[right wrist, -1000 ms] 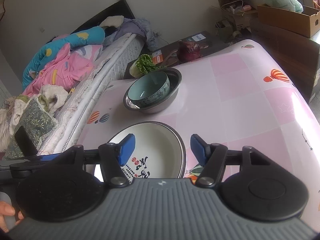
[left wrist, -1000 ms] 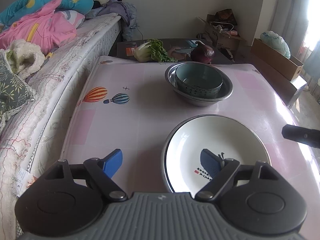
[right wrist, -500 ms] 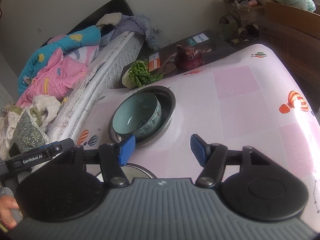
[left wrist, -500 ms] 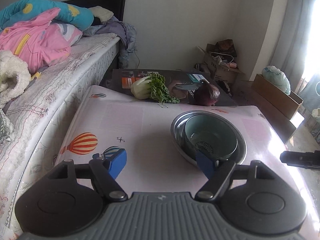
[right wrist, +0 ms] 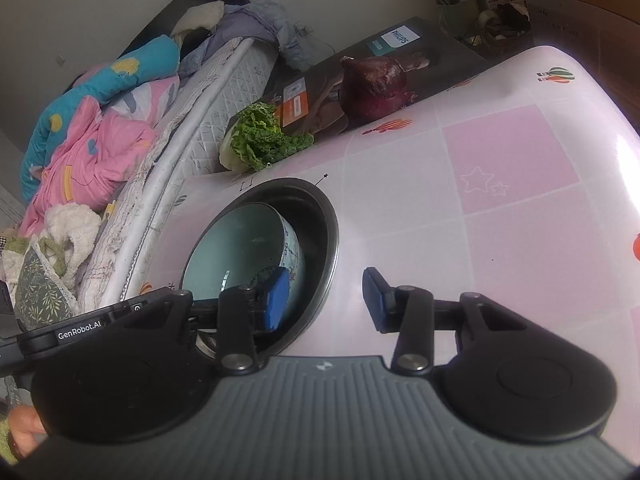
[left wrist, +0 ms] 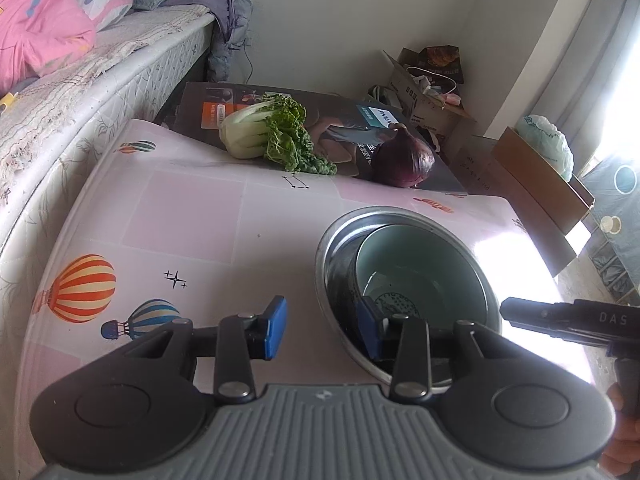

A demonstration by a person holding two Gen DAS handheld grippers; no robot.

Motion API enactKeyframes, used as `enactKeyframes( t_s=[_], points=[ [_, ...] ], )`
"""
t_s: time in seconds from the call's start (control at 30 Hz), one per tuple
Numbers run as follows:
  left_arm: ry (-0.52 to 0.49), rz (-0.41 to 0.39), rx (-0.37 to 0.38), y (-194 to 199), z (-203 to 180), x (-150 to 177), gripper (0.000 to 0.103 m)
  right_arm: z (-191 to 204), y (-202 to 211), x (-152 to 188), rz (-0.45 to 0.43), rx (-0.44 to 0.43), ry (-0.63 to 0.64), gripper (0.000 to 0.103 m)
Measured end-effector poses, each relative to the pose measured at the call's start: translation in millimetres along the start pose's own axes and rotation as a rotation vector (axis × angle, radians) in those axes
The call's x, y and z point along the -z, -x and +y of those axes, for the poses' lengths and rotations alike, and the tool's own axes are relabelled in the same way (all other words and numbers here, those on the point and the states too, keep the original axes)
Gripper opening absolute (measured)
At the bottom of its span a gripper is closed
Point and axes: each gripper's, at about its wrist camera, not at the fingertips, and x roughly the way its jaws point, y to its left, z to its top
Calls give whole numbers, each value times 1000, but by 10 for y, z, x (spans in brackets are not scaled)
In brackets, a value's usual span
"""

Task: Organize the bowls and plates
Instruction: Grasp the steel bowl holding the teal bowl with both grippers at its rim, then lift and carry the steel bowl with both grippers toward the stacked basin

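A steel bowl (left wrist: 332, 240) stands on the pink table with a teal ceramic bowl (left wrist: 420, 264) nested inside it. My left gripper (left wrist: 320, 330) straddles the steel bowl's near-left rim, one blue pad outside and the other inside. Its jaws are closing and the pads stand off the rim. In the right wrist view the steel bowl (right wrist: 320, 216) and teal bowl (right wrist: 236, 248) sit low left. My right gripper (right wrist: 326, 300) straddles the right rim, its left pad inside by the teal bowl's wall, its right pad over the table. Those jaws are closing too, without touching.
A leafy cabbage (left wrist: 264, 132) and a purple onion (left wrist: 404, 160) lie on a dark flat box (left wrist: 340, 120) at the table's far edge. A bed (left wrist: 80, 80) with piled bedding runs along the left. Cardboard boxes (left wrist: 532, 184) stand on the floor at right.
Both grippers moved forward from the white plate to the steel bowl, and the plate dropped out of view. Both pairs of jaws have narrowed around the bowl's rim.
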Motion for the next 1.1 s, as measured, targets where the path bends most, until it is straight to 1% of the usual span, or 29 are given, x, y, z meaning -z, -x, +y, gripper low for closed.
enactKeyframes(
  t_s=[0.13,0.33,0.47,0.53,0.57,0.7,0.73,0.83,0.97,1.1],
  points=[
    [3,14,-16,-86,8,-40,38,-23,-105,0,17,-15,-12,32],
    [95,69,20,-233,157,-118,37,-23,-217,-16,37,-21,-23,30],
    [124,94,12,-338,191,-149,37,-39,-281,-32,45,-16,-31,26],
    [129,111,6,-400,187,-154,34,-40,-316,-38,49,-11,-33,23],
    [138,117,11,-426,187,-153,33,-42,-335,-38,50,-7,-35,22],
    [161,125,35,-450,152,-156,14,-67,-410,-41,56,-16,-58,15],
    [159,127,34,-441,129,-156,10,-63,-420,-43,58,-26,-61,11],
    [141,141,10,-398,75,-143,10,-23,-399,-27,61,-19,-32,10],
    [155,153,27,-362,116,-108,10,-19,-349,20,74,-28,-21,10],
    [158,151,22,-388,114,-111,11,-9,-343,19,69,-22,-18,10]
  ],
)
